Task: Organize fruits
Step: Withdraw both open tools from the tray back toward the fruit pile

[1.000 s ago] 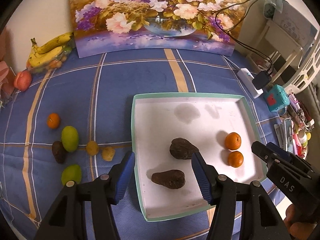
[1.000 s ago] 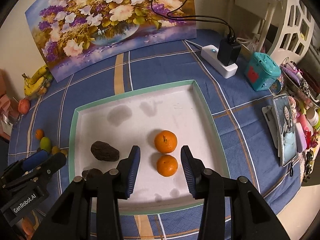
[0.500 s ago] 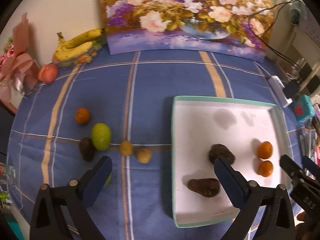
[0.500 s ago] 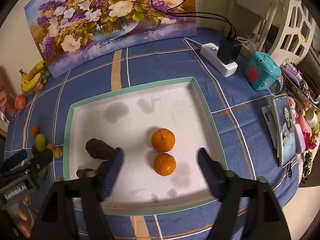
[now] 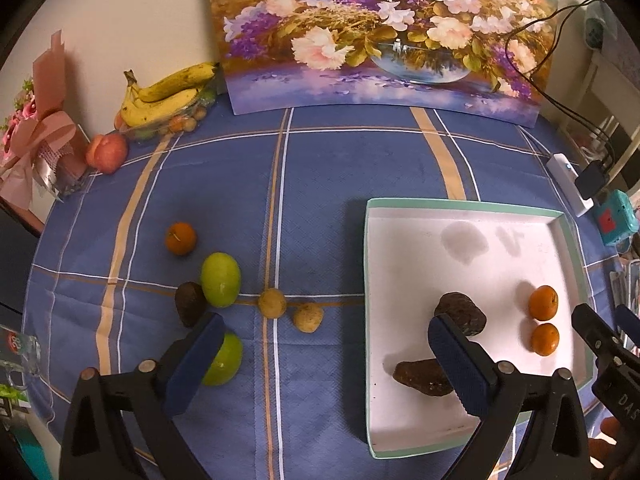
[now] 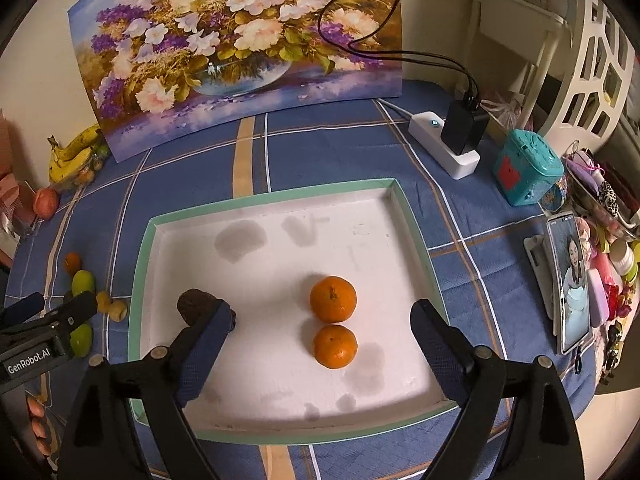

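Observation:
A white tray with a green rim [image 5: 460,204] [image 6: 280,196] holds two dark avocados [image 5: 460,314] [image 5: 422,376] and two oranges [image 6: 333,299] [image 6: 334,346]. On the blue cloth left of it lie an orange [image 5: 180,238], two green fruits [image 5: 220,279] [image 5: 224,358], a dark avocado [image 5: 190,303] and two small yellow fruits [image 5: 272,302] [image 5: 307,317]. My left gripper [image 5: 324,360] is open and empty above the cloth, between the loose fruits and the tray. My right gripper [image 6: 320,352] is open and empty above the tray's near side, by the oranges.
A flower painting [image 5: 380,32] stands at the back. Bananas [image 5: 168,92] and a peach [image 5: 106,152] sit at the back left. A power strip with a charger [image 6: 448,144], a teal box [image 6: 528,168] and a phone [image 6: 572,280] lie to the right.
Both grippers have opened wide. The left gripper has moved left, from over the avocados in the tray to over the cloth beside the loose fruits.

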Tool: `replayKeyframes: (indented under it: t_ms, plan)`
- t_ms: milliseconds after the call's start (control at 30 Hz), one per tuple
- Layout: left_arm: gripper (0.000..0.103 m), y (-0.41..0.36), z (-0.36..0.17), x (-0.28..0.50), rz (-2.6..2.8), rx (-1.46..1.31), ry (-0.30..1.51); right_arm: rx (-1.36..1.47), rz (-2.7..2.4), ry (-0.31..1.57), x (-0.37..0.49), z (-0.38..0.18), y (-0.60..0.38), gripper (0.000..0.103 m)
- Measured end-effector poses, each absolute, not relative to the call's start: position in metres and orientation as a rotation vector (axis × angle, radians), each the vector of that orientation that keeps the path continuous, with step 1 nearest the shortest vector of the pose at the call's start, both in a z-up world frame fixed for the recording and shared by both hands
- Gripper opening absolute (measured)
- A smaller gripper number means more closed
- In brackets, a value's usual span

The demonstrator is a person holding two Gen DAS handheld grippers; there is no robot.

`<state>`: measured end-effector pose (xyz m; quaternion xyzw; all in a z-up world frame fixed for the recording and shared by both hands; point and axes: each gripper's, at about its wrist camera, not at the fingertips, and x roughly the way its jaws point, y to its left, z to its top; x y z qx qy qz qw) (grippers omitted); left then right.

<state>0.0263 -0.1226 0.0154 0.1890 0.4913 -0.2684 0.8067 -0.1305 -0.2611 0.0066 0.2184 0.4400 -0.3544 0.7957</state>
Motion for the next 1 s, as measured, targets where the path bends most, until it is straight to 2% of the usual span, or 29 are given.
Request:
replayKeyframes:
  t_ms: [333,1000]
  plan:
    - [0.103,-0.105,0.021,0.046,-0.535,0.394,1.04,0.471,-0.743,0.929,-0.12,0.008,-0.253,0.092]
    - [0.103,0.015,0.055,0.126,-0.298,0.221,0.997,0.373,-0.514,0.908,-0.037,0.013,-0.171,0.092]
